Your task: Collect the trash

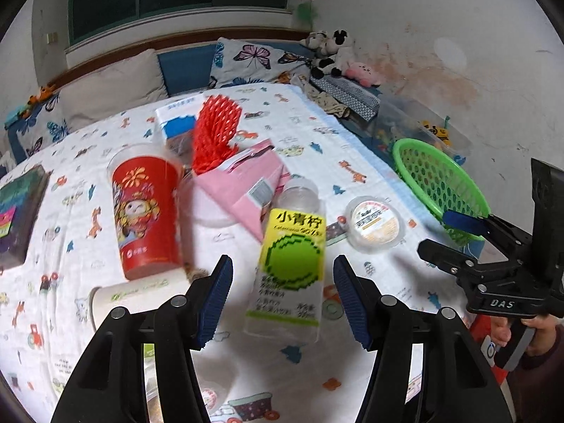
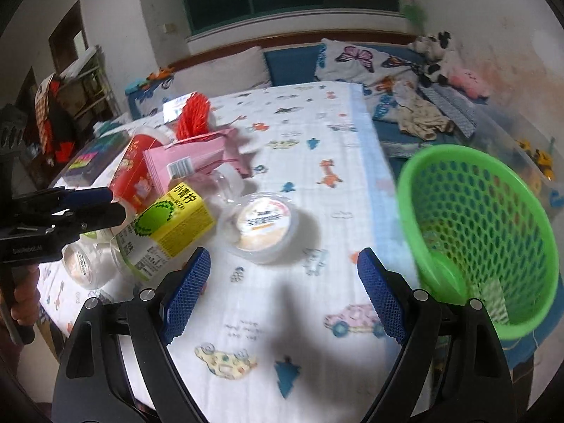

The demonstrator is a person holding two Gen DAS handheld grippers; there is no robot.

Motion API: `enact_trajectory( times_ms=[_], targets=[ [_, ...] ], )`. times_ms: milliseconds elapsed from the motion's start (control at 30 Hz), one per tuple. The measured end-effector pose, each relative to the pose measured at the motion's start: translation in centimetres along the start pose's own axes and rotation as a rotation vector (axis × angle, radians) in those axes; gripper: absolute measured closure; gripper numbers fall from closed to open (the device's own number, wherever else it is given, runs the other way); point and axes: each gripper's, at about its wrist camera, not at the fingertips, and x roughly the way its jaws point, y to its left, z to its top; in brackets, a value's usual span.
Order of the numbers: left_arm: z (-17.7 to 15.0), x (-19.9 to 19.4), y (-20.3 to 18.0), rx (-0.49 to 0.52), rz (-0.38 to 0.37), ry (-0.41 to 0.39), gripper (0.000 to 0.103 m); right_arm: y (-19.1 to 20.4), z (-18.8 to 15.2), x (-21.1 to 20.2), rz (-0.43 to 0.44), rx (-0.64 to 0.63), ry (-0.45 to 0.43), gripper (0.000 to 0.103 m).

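A clear bottle with a yellow-green label (image 1: pixel 292 257) lies on the printed cloth (image 1: pixel 310 123), its base between the blue pads of my left gripper (image 1: pixel 282 299). The pads stand apart from it on both sides, so that gripper is open. My right gripper (image 2: pixel 283 299) is open over bare cloth with nothing between its fingers. A round lidded pudding cup (image 2: pixel 262 225) lies just ahead of it, and the green mesh basket (image 2: pixel 483 232) stands tilted to its right. Behind the bottle (image 2: pixel 169 229) are a red paper cup (image 1: pixel 148 218), a pink carton (image 1: pixel 243 190) and red foam netting (image 1: pixel 215 134).
A white paper roll (image 1: pixel 134 296) lies left of my left fingers, and a dark box (image 1: pixel 17 218) sits at the far left. A blue and white carton (image 1: pixel 176 116) stands at the back. Pillows and plush toys (image 1: pixel 335 53) line the wall. The cloth's right edge (image 2: pixel 373 162) drops off.
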Motion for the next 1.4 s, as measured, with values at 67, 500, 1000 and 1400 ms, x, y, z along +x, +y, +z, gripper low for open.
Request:
enact_trajectory(
  times_ms=[67,500,1000,1400],
  targets=[
    [-0.2,-0.1,0.2,-0.007,0.004,0.001,0.045,0.4,0.2,0.7,0.006,-0.009,0.009,0.018],
    [-0.6,0.2,0.4,-0.020,0.005,0.015,0.042,1.0,1.0,5.3,-0.015,-0.054,0.063,0.020],
    [-0.4,0.8,0.9,-0.045,-0.001,0.030,0.040,1.8,1.3,6.7,-0.008,-0.085,0.079,0.035],
    [0.6,2.9,-0.6,-0.012,-0.022,0.064,0.040,0.8,1.0,4.9,-0.028,-0.067,0.047,0.036]
  ],
)
